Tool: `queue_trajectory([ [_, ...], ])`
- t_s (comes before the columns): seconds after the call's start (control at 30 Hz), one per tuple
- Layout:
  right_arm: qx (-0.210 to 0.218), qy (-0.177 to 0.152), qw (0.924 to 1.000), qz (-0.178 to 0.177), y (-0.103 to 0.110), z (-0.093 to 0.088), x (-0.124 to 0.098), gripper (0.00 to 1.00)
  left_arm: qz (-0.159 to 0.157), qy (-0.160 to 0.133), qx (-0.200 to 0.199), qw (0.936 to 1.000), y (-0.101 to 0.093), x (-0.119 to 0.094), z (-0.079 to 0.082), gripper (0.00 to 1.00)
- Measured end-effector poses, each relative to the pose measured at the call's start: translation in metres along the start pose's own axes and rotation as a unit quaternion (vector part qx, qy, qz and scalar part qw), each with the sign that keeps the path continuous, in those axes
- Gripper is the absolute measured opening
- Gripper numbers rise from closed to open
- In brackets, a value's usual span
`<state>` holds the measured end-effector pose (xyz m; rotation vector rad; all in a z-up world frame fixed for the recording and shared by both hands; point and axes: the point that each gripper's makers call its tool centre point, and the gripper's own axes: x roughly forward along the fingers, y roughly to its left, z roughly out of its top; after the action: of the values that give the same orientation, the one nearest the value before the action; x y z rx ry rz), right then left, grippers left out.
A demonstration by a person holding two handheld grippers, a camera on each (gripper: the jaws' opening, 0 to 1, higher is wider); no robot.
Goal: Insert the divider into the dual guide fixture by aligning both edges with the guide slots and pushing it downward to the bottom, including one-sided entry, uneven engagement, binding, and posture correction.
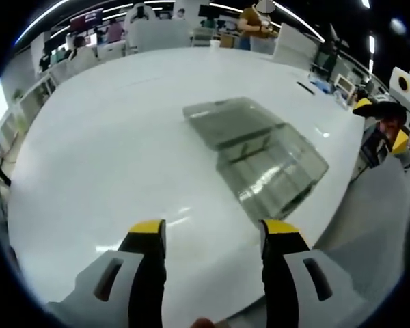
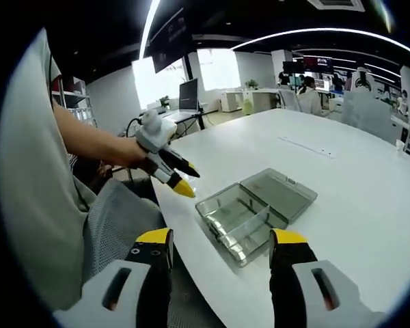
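A clear plastic box lies open on the white table (image 1: 109, 157). Its tray (image 1: 273, 171) (image 2: 229, 219) sits near the table edge, with the flat lid (image 1: 232, 119) (image 2: 281, 191) hinged beside it. A thin clear divider (image 2: 251, 224) appears to stand across the tray; how it sits in the guide slots I cannot tell. My left gripper (image 1: 214, 229) hovers open and holds nothing, short of the tray. It also shows in the right gripper view, held in a hand, as the left gripper (image 2: 181, 179). My right gripper (image 2: 221, 239) is open and holds nothing, just off the table edge before the tray, seen also as the right gripper (image 1: 381, 123).
The person's arm (image 2: 89, 143) and grey-clad body (image 2: 27, 205) fill the left of the right gripper view. Chairs, desks, monitors and other people (image 1: 253, 20) stand beyond the far table edge. A dark pen-like item (image 1: 305, 87) lies on the far right of the table.
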<state>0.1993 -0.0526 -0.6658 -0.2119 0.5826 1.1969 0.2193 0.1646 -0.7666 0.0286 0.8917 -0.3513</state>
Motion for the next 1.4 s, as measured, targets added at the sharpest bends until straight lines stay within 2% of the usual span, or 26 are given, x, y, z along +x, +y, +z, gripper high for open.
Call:
queue_trajectory([
  [0.13,0.002,0.0,1.0,0.0,-0.002,-0.001,0.0,0.54,0.02,0.016,-0.004,0.9997,0.009,0.002,-0.002,0.52],
  [0.4,0.003,0.001,1.0,-0.002,-0.005,-0.001,-0.001,0.53,0.032,0.033,-0.015,0.9988,0.017,0.01,0.0,0.52],
  [0.7,0.008,0.0,1.0,-0.004,-0.007,-0.001,-0.001,0.53,0.049,0.067,-0.029,0.9961,0.026,0.017,0.0,0.51],
  [0.97,0.013,0.0,0.9999,-0.006,-0.008,-0.002,-0.001,0.53,0.05,0.101,-0.043,0.9928,0.029,0.024,-0.005,0.5],
  [1.4,0.021,-0.003,0.9997,-0.008,-0.009,-0.003,0.0,0.52,0.036,0.154,-0.045,0.9864,0.022,0.034,-0.013,0.51],
])
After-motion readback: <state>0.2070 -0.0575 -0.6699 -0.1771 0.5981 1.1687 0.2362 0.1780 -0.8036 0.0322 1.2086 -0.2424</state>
